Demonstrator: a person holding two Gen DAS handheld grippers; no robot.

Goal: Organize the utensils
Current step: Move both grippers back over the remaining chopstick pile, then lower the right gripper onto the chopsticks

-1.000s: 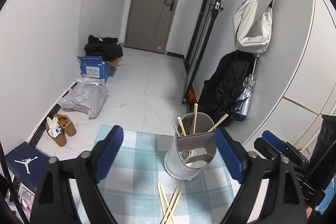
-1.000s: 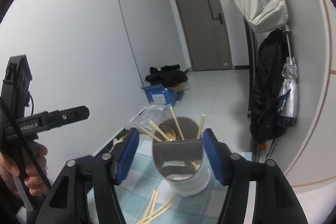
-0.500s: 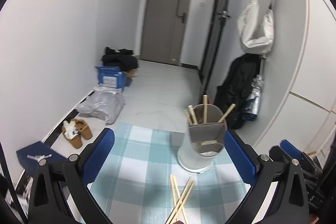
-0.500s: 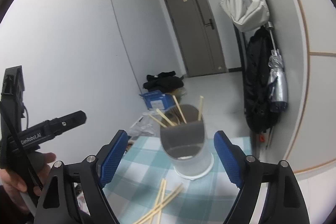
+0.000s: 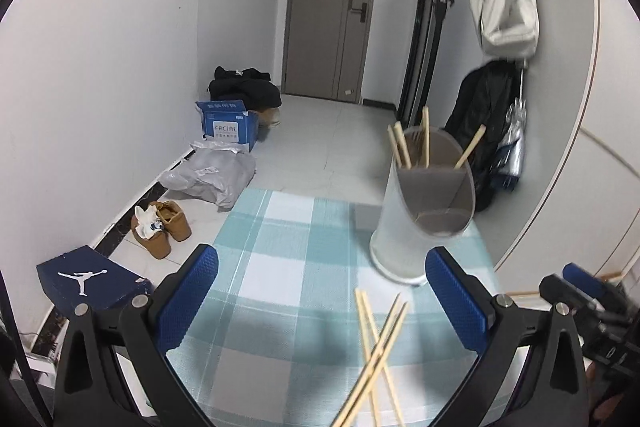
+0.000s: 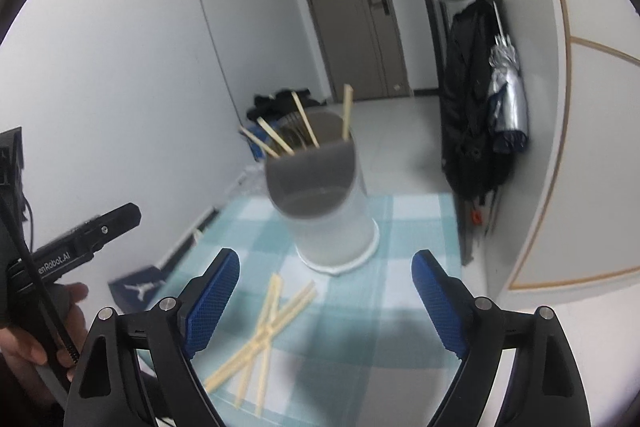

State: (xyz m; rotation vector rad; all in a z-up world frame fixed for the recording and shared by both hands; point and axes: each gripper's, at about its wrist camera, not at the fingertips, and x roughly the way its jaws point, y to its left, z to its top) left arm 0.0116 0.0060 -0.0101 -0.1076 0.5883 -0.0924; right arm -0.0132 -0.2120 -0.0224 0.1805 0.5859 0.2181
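A translucent white utensil holder with a grey divider stands on the teal checked tablecloth; several wooden chopsticks stick out of its back compartment. Several loose chopsticks lie crossed on the cloth in front of it. My left gripper hangs above the cloth, open wide, nothing between its blue pads. My right gripper hovers over the loose chopsticks just short of the holder; its jaws are opening and hold nothing. In the right wrist view, a hand holds the left gripper.
The table's far edge drops to a tiled floor with brown shoes, a dark shoe box, a blue carton and a grey plastic bag. A dark coat, an umbrella and a white bag hang on the right wall.
Both grippers have sunk toward the table and their jaws have spread wider. The loose chopsticks now show more fully between the fingers; the holder sits higher in both views.
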